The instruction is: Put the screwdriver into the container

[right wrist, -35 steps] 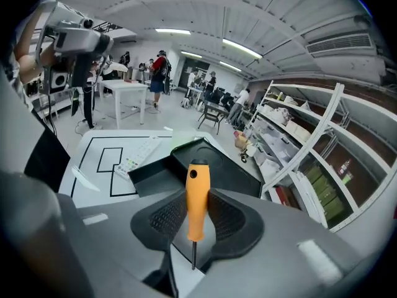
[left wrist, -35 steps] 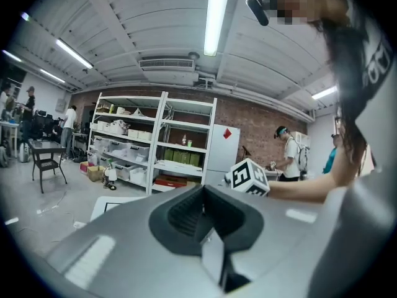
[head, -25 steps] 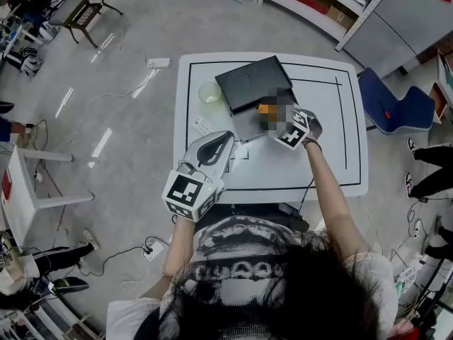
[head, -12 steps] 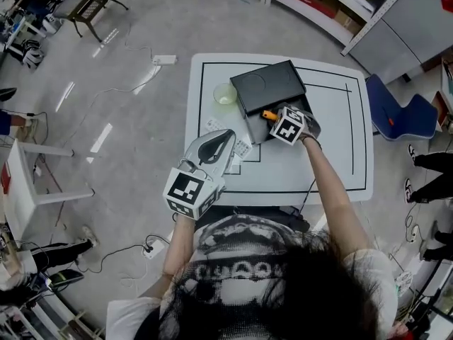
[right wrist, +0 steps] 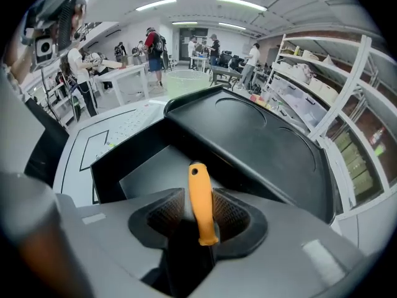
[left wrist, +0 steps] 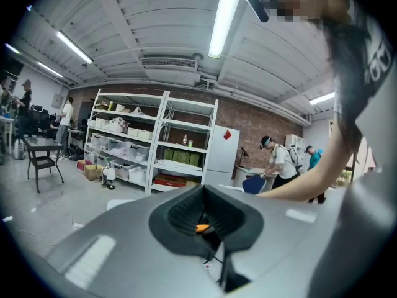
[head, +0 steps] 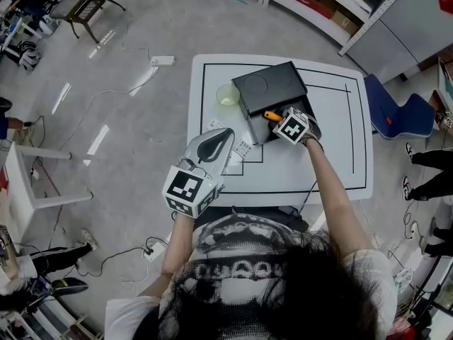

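**Examiner:** What is recorded in the head view?

**Inspector:** A white table (head: 340, 154) with black border lines is noted on a grey concrete floor (head: 127, 62). A black container (head: 265, 87) is set on it, lid open. The right gripper (head: 282, 120) is held over the open tray with the orange screwdriver (head: 272, 115) between its jaws. The left gripper (head: 228, 134) is held well apart from it.

**Examiner:** And the left gripper view?

**Inspector:** Its jaws are seen slightly apart, with nothing between them. Storage shelving (left wrist: 155, 135) and people are observed beyond.

**Examiner:** And the right gripper view?

**Inspector:** The jaws have just been opening. The handle is stood between the pads, apparently no longer clamped, above the tray. The shaft is hidden. The tool is judged light, rigid and smooth-handled, and mid-handle is judged the best hold.
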Action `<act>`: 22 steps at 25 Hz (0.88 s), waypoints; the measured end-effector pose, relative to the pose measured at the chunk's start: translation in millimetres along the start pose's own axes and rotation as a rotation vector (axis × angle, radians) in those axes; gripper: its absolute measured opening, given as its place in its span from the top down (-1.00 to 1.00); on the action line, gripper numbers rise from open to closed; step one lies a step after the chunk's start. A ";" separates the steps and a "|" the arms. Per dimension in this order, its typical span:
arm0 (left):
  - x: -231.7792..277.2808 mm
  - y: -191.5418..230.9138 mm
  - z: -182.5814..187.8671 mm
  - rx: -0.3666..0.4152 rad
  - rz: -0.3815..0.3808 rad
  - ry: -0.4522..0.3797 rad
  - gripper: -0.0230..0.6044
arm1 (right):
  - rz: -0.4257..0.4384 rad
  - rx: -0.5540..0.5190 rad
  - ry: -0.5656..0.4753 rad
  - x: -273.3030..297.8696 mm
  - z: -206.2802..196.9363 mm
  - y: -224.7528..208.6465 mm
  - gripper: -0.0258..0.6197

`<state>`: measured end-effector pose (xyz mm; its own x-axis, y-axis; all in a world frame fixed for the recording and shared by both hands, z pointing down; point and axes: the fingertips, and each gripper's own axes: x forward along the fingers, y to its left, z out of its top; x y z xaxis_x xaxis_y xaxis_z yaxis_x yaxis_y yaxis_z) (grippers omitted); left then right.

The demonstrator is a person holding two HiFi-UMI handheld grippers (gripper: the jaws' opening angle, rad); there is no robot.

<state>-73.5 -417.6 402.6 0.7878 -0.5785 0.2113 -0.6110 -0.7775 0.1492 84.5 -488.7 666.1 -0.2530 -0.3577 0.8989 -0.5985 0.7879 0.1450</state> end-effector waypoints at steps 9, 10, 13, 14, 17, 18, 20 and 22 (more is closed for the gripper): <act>0.2 -1.4 -0.5 0.007 -0.057 0.002 0.93 | -0.088 0.162 -0.132 -47.4 17.2 -6.7 0.46; -0.7 -1.3 -0.6 0.008 -0.064 0.003 0.93 | -0.099 0.186 -0.160 -56.0 21.3 -5.0 0.46; -1.5 -1.3 0.2 0.010 -0.084 0.005 0.93 | -0.134 0.248 -0.249 -83.3 34.0 -0.4 0.47; -1.2 -1.8 0.5 0.011 -0.092 0.005 0.93 | -0.146 0.269 -0.280 -92.7 37.8 1.2 0.47; -2.1 -4.0 0.6 0.014 -0.119 0.009 0.93 | -0.177 0.336 -0.367 -120.3 48.8 11.5 0.49; -3.5 -4.4 0.7 0.016 -0.130 0.011 0.93 | -0.189 0.353 -0.391 -128.9 52.6 16.3 0.49; -6.1 -4.8 0.6 0.020 -0.152 0.014 0.93 | -0.212 0.380 -0.427 -143.7 59.9 26.3 0.50; -7.1 -5.8 -0.9 0.024 -0.177 0.019 0.93 | -0.237 0.404 -0.464 -155.3 65.2 35.5 0.51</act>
<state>-75.6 -408.8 401.1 0.8810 -0.4278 0.2022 -0.4609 -0.8724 0.1626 52.9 -437.9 504.7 -0.3269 -0.7485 0.5770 -0.8937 0.4434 0.0689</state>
